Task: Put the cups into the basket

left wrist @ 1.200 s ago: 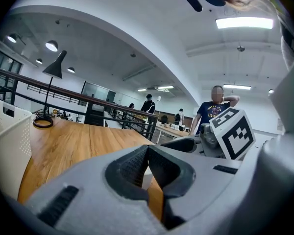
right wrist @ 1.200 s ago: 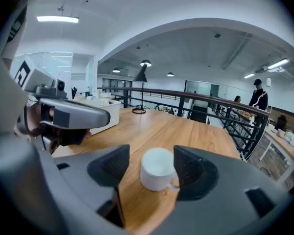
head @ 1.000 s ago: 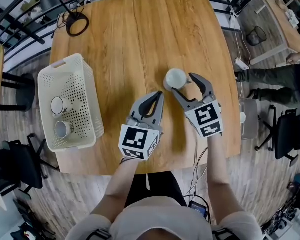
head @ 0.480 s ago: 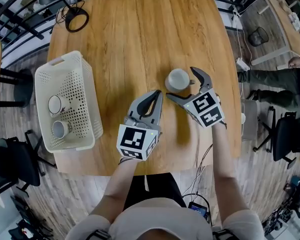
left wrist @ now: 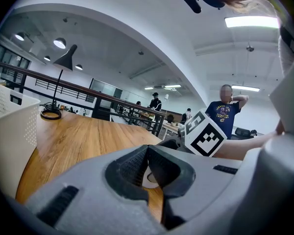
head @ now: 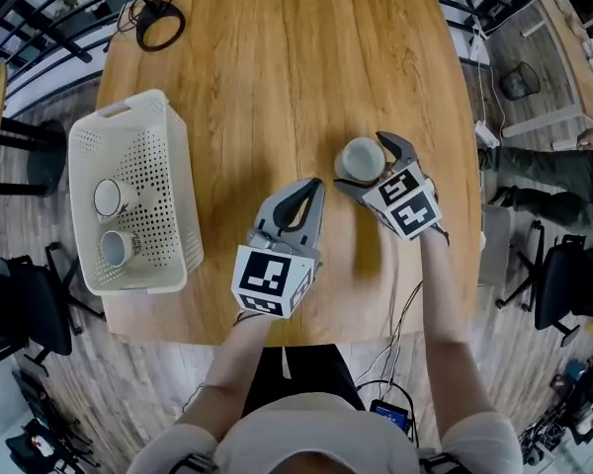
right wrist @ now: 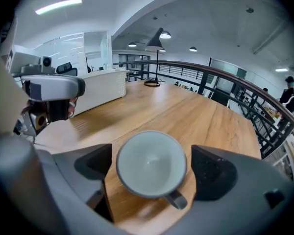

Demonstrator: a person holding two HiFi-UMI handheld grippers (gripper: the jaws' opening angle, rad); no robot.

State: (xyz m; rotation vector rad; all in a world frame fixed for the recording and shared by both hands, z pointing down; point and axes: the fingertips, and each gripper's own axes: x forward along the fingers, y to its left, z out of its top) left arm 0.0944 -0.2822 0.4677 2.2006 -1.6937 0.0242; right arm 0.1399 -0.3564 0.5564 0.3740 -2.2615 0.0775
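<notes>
Cup (right wrist: 149, 161) stands upright (handle toward person) between just-opened fingers of right gripper (right wrist: 152, 170); left gripper (left wrist: 148, 156) closed.

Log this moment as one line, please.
left tool: shut, empty | right tool: jaws just opened, astride cup on table, not gripping | basket: two cups inside

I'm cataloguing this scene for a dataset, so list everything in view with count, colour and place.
table: one, wooden, centre
basket: one, white, table's left side
cups in basket: two, white, on their sides
cup: one, white, upright on the table
lamp with cable coil: one, black, far left corner
office chairs: several, black, around the table
bystander: one, right of the table
left gripper: one, grey, shut, empty
right gripper: one, grey, jaws have just been opening, around the cup without touching
</notes>
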